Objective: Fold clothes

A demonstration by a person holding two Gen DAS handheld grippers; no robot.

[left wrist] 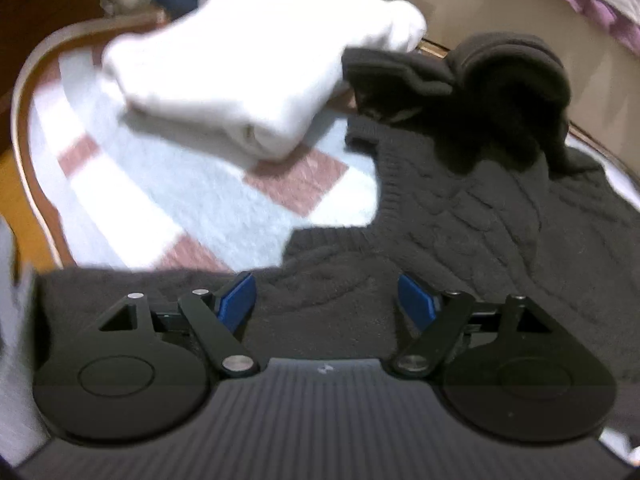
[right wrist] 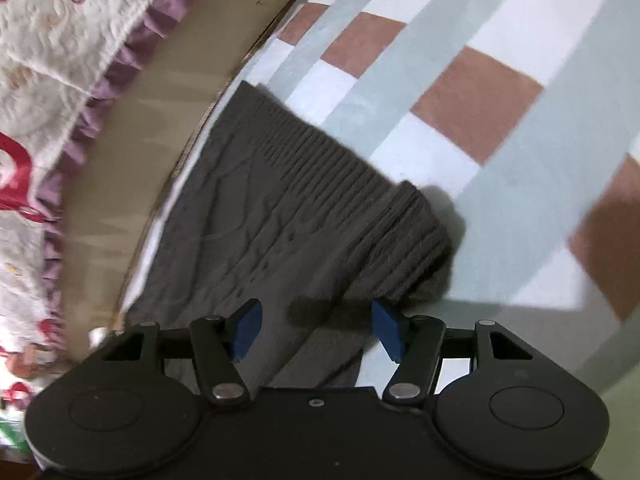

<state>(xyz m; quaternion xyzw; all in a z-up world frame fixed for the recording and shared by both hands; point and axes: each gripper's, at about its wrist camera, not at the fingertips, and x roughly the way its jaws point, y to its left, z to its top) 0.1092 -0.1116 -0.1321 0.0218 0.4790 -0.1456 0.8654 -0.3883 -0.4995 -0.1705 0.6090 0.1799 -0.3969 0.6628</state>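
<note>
A dark grey cable-knit sweater lies spread on a checked cloth on the table. My left gripper hovers over the sweater with its blue pads wide apart and nothing between them. Past it sit a folded white garment and a bundled black garment that rests on the sweater's far edge. In the right wrist view, the sweater's ribbed hem has one corner folded over. My right gripper stands open just above that knit, holding nothing.
The wooden table rim curves along the left. A quilted white cover with a purple frill lies beyond the table edge in the right wrist view. Checked cloth stretches bare to the right of the sweater.
</note>
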